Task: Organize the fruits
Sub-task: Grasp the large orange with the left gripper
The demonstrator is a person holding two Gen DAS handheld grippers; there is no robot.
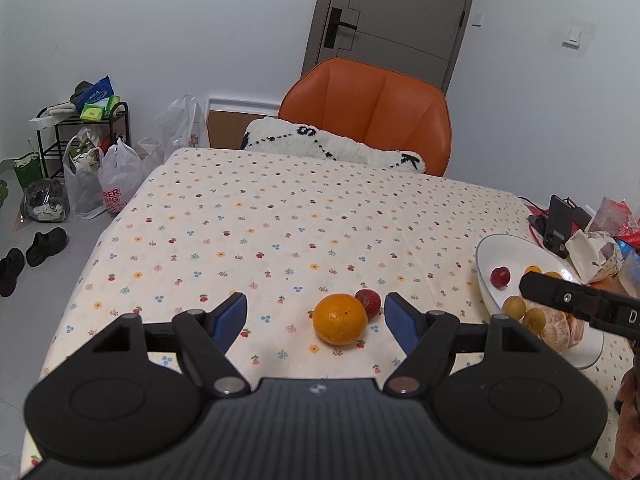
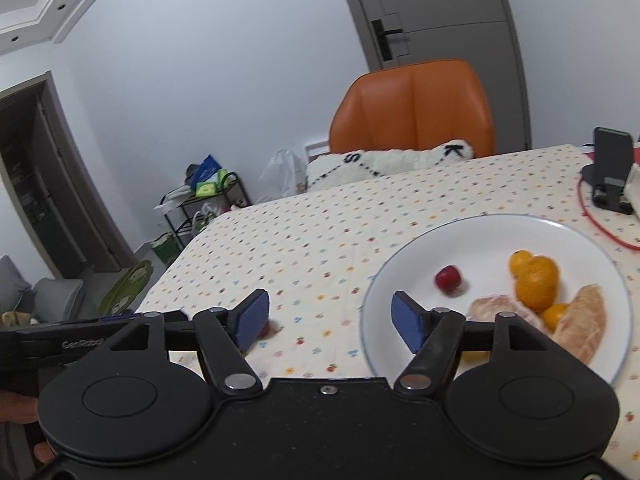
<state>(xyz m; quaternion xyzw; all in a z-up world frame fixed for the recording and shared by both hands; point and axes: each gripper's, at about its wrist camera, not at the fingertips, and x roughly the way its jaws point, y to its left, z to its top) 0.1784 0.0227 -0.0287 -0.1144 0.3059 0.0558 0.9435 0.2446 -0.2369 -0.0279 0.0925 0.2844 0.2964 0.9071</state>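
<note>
The left tool (image 1: 316, 314) hangs spread wide and empty over the counter (image 1: 280, 216), its pads flanking an orange (image 1: 340, 324) just ahead with a red fruit (image 1: 369, 301) touching it behind, likely lined up for a pick. The right tool (image 2: 330, 316), also spread and empty, hovers at the near rim of the plate (image 2: 416, 256), where the gathered fruit lies ahead and to its right.
</note>
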